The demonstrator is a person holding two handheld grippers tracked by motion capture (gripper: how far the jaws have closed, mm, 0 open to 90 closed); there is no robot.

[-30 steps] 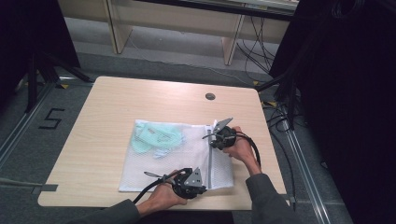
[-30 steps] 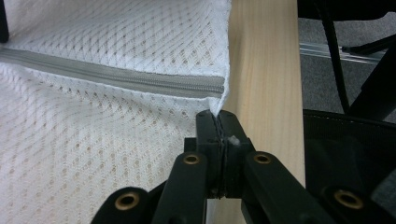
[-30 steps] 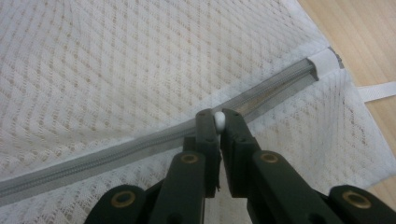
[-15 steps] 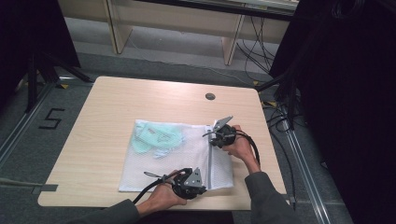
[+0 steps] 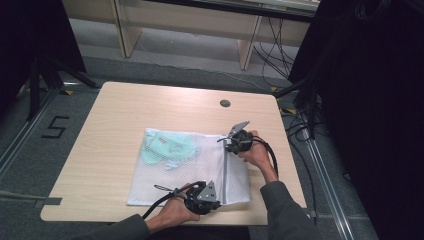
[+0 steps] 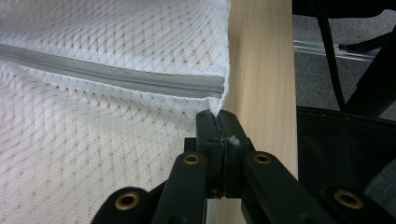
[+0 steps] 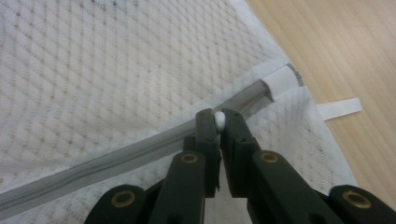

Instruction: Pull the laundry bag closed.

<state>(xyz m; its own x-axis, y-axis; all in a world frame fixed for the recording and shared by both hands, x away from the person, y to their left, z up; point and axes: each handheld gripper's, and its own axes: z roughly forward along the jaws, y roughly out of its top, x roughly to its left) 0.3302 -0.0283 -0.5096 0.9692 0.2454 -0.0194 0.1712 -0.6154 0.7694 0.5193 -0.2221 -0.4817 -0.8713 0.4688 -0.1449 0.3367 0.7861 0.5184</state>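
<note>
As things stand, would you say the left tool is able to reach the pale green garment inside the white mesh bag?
Probably not directly: the left tool is shut on the white mesh bag, whose grey zip looks closed over the pale green garment.

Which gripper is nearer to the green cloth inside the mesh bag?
Right. The right gripper pinches the white zipper pull at the bag's far end, beside the green cloth. The left gripper grips the mesh bag at its near corner, farther away.
</note>
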